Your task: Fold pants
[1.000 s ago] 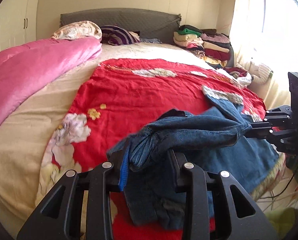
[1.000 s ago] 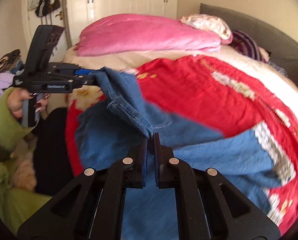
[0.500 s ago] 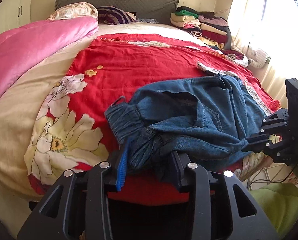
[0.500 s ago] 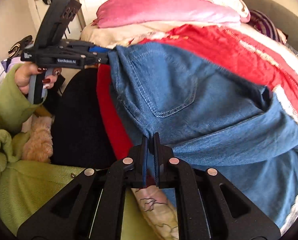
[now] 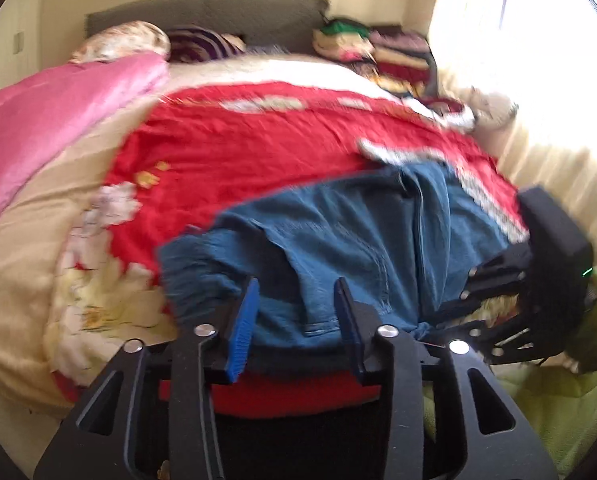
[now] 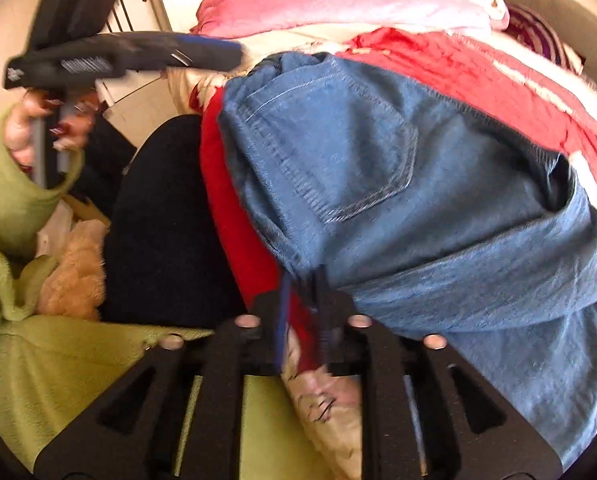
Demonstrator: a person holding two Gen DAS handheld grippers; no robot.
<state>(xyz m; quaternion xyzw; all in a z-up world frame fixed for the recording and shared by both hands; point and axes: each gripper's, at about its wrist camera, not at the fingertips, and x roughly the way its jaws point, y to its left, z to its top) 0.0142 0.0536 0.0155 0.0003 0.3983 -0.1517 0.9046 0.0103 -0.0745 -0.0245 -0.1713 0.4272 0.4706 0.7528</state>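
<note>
Blue denim pants [image 5: 358, 248] lie bunched on a red floral blanket [image 5: 238, 152] at the near edge of the bed. My left gripper [image 5: 294, 312] is open, its blue-padded fingers [image 5: 242, 320] standing apart just in front of the waistband, no longer holding cloth. In the right wrist view the pants [image 6: 378, 168] show a back pocket facing up. My right gripper [image 6: 302, 312] has its fingers slightly parted at the waistband corner; the frame is blurred, and a grip cannot be told. The left gripper [image 6: 226, 54] shows at upper left, clear of the denim.
A pink quilt [image 5: 50, 120] lies along the bed's left side. Pillows [image 5: 122, 40] and stacked folded clothes [image 5: 378, 52] sit by the headboard. A bright curtained window [image 5: 538, 80] is at right. My green sleeve [image 6: 14, 184] and dark trousers [image 6: 166, 220] are beside the bed.
My left gripper has opened and let go of the waistband, which dropped onto the bed. My right gripper's fingers have parted a little. The pants now lie lower and flatter.
</note>
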